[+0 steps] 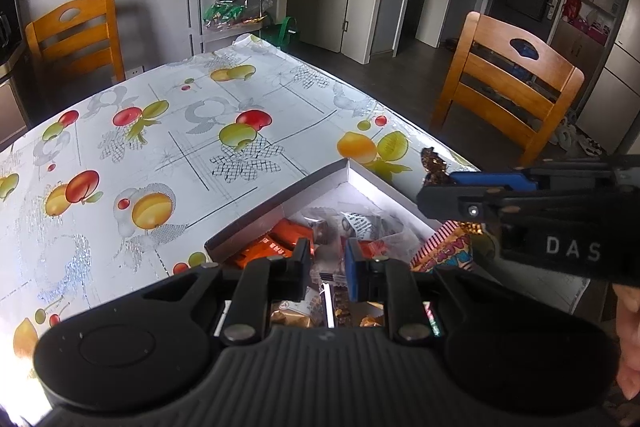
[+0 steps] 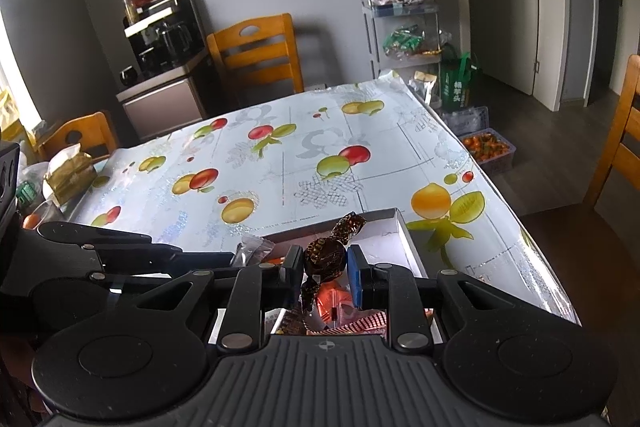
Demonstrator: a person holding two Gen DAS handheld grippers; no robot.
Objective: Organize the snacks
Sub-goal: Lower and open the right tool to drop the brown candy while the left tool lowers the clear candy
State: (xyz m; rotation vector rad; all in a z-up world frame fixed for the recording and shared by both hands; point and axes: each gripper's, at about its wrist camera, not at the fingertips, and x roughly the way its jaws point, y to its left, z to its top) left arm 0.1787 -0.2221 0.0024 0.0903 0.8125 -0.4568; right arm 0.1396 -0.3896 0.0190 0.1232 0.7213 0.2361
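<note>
Pinching a brown twist-wrapped chocolate (image 2: 325,259), the right gripper (image 2: 325,263) has its jaws closed onto the round body from both sides; the sweet's long axis runs forward and away, one twisted tail just beyond the fingertips, the other trailing back below them. Directly beneath: white cardboard box (image 2: 404,231), with orange snack packets (image 2: 332,301) and a red-checked wrapper (image 2: 368,323). Judgement: release lies straight down.

Left gripper (image 1: 329,265): jaws spread a little, nothing between them, hovering over the same box; clear-wrapped sweets (image 1: 360,225) lie ahead of the tips. Farther out: fruit-print tablecloth (image 2: 280,163), bare of snacks.
</note>
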